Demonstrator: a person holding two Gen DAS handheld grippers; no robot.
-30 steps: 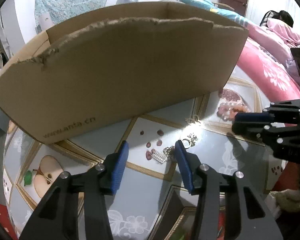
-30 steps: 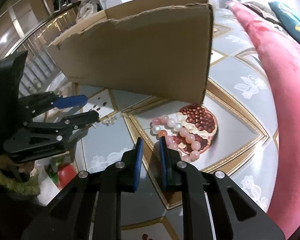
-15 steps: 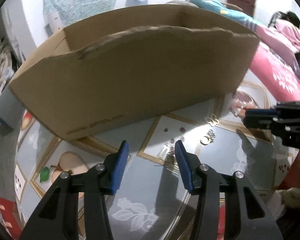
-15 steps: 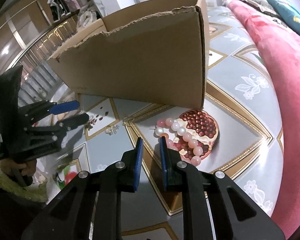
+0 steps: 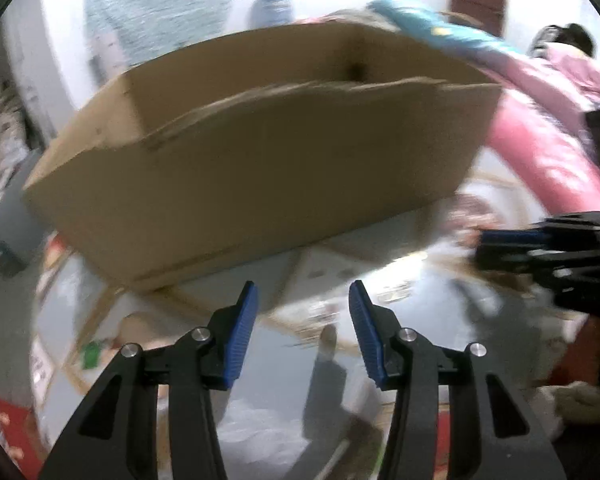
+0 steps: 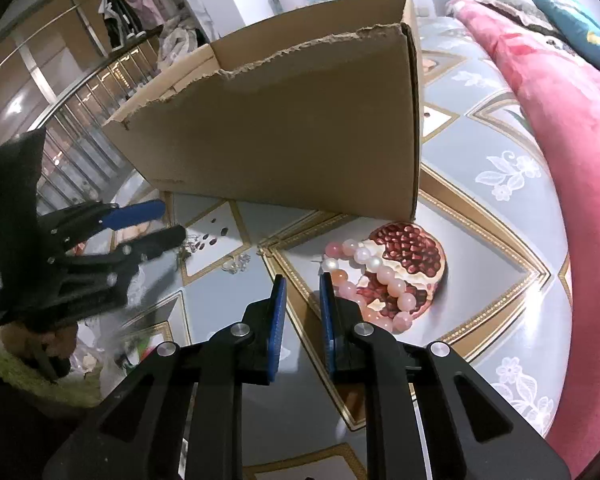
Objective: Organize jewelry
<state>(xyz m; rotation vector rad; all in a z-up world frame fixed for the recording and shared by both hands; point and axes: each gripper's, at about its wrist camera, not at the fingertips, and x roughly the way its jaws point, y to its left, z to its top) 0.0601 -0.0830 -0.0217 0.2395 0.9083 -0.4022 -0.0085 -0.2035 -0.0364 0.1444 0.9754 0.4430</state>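
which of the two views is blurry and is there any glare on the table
Left wrist view: motion-smeared throughout, the cardboard box soft and the table's small jewelry unreadable; a white glare patch on the glossy table. Right wrist view: sharp, the bead bracelet crisp, only mild sheen; fisheye bends both.

A bead bracelet (image 6: 374, 280) lies flat on the table (image 6: 480, 240), partly on a picture of a cut pomegranate (image 6: 414, 250). Its beads are round, pink, peach and pearly white, and they make a loose ring. It lies just in front of the near corner of a big brown cardboard box (image 6: 300, 120) with a torn top edge. To the left, well apart from the bracelet, some small shiny silver pieces (image 6: 236, 265) lie on the table near the box. They are too small to make out.
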